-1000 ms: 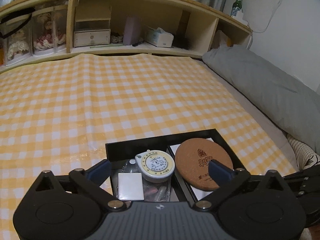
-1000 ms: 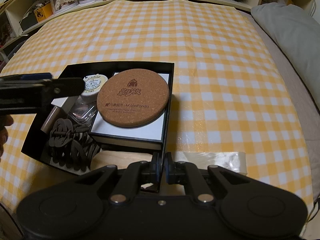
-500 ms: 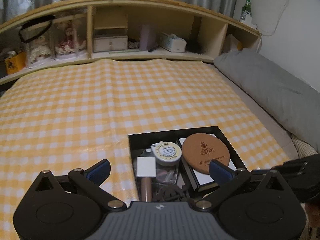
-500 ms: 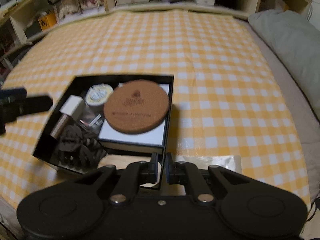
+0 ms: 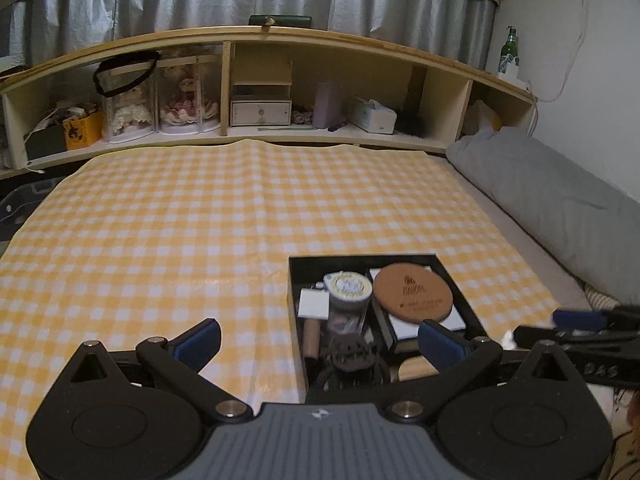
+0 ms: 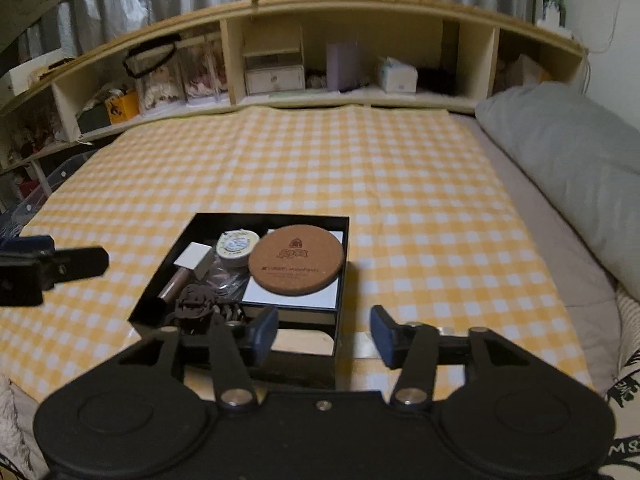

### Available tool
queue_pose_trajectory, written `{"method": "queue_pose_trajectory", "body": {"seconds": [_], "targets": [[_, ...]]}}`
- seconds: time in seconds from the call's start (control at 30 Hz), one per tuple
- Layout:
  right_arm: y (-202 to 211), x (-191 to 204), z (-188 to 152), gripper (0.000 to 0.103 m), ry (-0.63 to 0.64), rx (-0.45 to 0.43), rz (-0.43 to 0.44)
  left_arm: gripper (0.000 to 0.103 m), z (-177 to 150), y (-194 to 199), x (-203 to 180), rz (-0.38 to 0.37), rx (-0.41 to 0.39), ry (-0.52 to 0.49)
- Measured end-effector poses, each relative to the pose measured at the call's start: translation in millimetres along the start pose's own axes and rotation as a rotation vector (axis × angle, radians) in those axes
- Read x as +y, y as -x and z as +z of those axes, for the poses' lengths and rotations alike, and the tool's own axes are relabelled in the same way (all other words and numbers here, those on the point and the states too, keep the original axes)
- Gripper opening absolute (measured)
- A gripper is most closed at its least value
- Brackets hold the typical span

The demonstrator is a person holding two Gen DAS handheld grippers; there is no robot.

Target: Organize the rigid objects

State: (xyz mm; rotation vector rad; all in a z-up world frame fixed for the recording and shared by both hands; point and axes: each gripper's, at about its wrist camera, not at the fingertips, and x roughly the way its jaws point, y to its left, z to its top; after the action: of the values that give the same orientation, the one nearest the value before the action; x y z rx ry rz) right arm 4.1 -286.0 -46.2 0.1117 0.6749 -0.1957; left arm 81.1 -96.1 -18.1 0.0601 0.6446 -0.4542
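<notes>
A black open box (image 6: pixel 340 280) (image 5: pixel 294 308) stands on the yellow checked cloth near its front edge. In it lie a round cork coaster (image 6: pixel 296 265) (image 5: pixel 412 293) on a white pad, a round tape measure (image 6: pixel 237 246) (image 5: pixel 347 287), a white block (image 6: pixel 194 258) (image 5: pixel 313 303) and dark hair clips (image 6: pixel 200 304) (image 5: pixel 352 354). My left gripper (image 5: pixel 320 340) is open and empty, above the box's near left side. My right gripper (image 6: pixel 324 334) is open and empty, its fingers on either side of the box's near right corner, apart from it.
A wooden shelf unit (image 5: pixel 260 92) with dolls, a small drawer box and a tissue box runs along the far side. A grey pillow (image 6: pixel 568 160) lies at the right. The checked cloth (image 5: pixel 180 232) covers the bed beyond the box.
My right gripper has opened and let go of the box wall. Both grippers have pulled back and up, so the box looks smaller and farther off.
</notes>
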Motion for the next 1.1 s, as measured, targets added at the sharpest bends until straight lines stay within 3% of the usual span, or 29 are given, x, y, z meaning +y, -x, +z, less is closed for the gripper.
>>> {"method": "queue_pose_trajectory", "body": {"seconds": [0.23, 0.53, 1.1], "targets": [[31, 4, -17, 0.082, -0.019, -0.081, -0.023, 0.103, -18, 25, 0, 0.027, -0.036, 0.016], [56, 7, -38, 0.102, -0.039, -0.151, -0.065, 0.103, -33, 47, -6, 0.052, -0.077, -0.013], [59, 14, -48, 0.103, -0.016, -0.193, -0.099, 0.103, -45, 47, -4, 0.098, -0.072, -0.021]]}}
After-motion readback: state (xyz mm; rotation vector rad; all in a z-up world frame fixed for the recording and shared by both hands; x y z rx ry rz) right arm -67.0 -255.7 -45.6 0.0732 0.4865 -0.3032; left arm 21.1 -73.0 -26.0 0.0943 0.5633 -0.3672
